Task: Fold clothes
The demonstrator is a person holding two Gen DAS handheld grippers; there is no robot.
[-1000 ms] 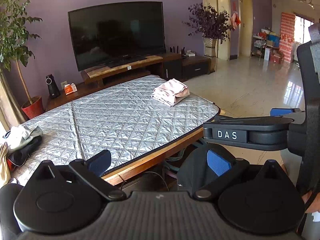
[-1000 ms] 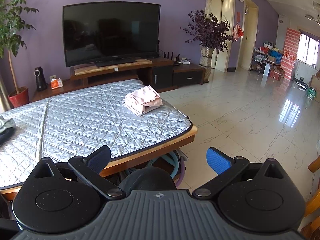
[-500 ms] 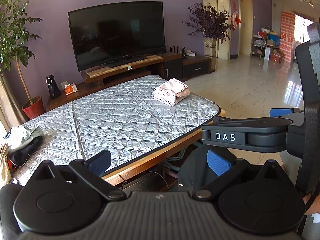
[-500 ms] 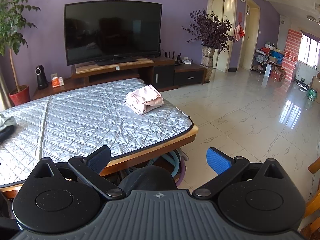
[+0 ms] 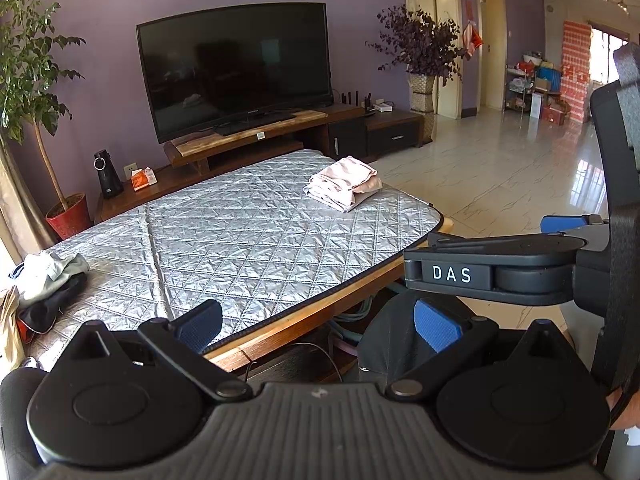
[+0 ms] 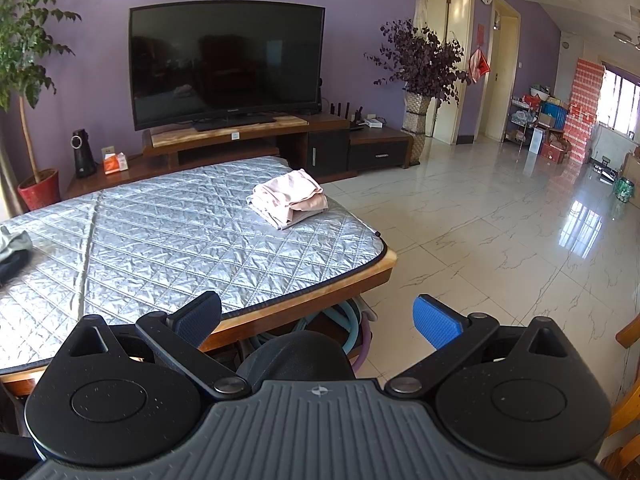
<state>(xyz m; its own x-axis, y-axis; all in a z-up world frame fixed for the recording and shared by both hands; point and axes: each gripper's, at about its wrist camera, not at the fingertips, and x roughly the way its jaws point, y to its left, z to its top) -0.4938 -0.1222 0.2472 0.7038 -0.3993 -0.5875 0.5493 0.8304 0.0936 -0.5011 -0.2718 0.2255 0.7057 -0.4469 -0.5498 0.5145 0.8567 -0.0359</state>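
Observation:
A folded pink garment (image 5: 344, 184) (image 6: 289, 199) lies near the far right corner of the silver quilted table cover (image 5: 240, 236) (image 6: 180, 248). A heap of unfolded clothes (image 5: 44, 284) (image 6: 14, 248), grey, white and dark, sits at the table's left end. My left gripper (image 5: 318, 324) hangs open over the table's near edge, holding nothing. My right gripper (image 6: 318, 320) is open too, empty, just off the table's near right edge. In the left wrist view the right gripper's body marked DAS (image 5: 500, 270) juts in from the right.
Beyond the table stand a large television (image 6: 226, 68) on a low wooden cabinet (image 6: 248, 140), a potted tree (image 5: 36, 92) on the left and a dark-leaved plant (image 6: 420, 68) on the right. Glossy tiled floor (image 6: 500, 232) spreads to the right. Hoses lie under the table.
The right gripper has drifted slightly, so the table and pink garment sit a little further right in its view. The left gripper has barely moved. Both stay open.

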